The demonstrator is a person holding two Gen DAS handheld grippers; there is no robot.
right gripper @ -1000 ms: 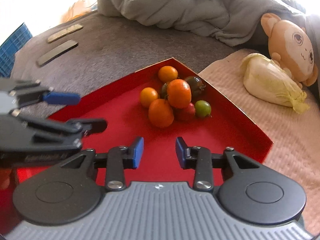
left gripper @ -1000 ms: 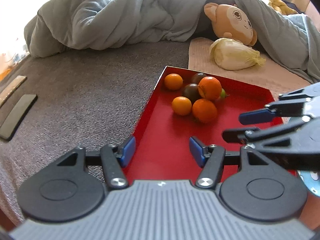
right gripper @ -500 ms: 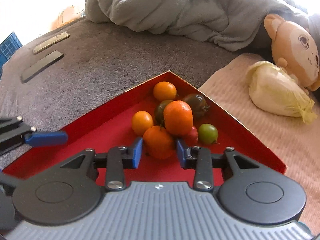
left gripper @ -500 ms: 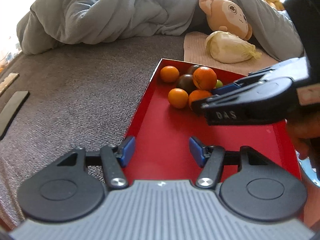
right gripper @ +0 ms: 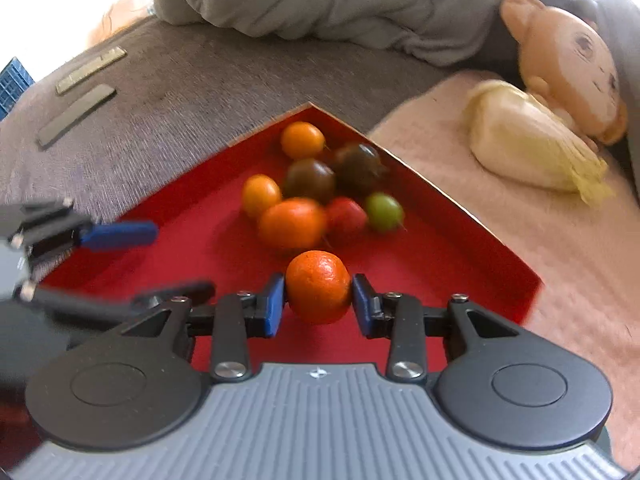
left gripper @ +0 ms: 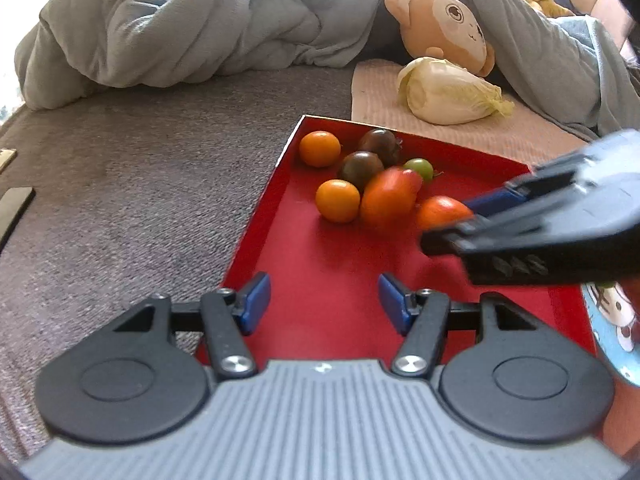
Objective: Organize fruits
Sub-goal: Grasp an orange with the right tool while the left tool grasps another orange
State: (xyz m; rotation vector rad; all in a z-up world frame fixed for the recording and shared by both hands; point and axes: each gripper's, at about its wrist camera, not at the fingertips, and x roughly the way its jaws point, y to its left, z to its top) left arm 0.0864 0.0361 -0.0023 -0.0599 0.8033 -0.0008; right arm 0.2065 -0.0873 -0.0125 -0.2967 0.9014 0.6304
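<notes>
Grey bed [left gripper: 140,184]: red tray [left gripper: 320,300], blanket [left gripper: 180,28], cabbage [left gripper: 448,92]

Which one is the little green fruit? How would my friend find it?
Look in the red tray on the bed, at the fruit pile in its far corner. The green fruit sits on the pile's right edge, beside a red one. It is the only green piece there.
</notes>
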